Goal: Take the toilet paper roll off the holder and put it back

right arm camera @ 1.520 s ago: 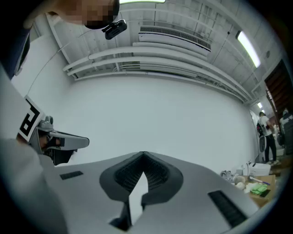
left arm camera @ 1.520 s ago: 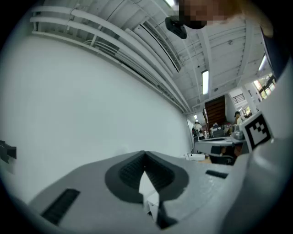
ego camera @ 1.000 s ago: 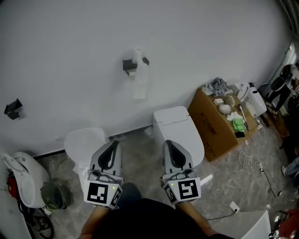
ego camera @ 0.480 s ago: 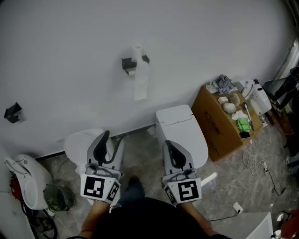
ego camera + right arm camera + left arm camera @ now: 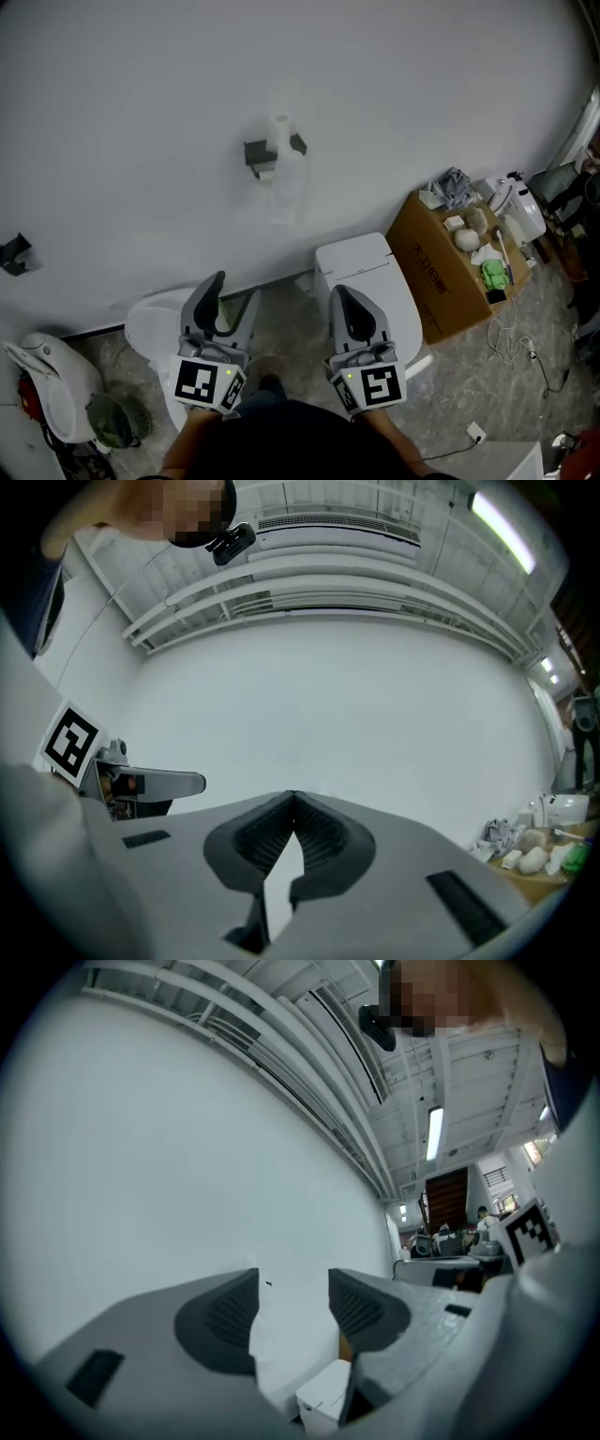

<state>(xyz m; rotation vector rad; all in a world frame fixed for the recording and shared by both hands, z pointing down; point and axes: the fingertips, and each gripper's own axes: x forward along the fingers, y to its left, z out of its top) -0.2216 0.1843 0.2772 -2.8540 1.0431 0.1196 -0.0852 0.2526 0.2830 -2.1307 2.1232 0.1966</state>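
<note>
White cylindrical roll (image 5: 278,128) on dark holder (image 5: 256,154)

Print on cardboard box (image 5: 439,281) side unreadable; nothing else legible.

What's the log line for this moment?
left tongs: opening, empty | right tongs: shut, empty | toilet paper roll: on holder, untouched

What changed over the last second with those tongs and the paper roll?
The left tongs, shut a second ago, have parted and are opening, with nothing between them. They took hold of nothing. The right tongs stayed shut and empty, and the roll stayed on its holder on the wall.
</note>
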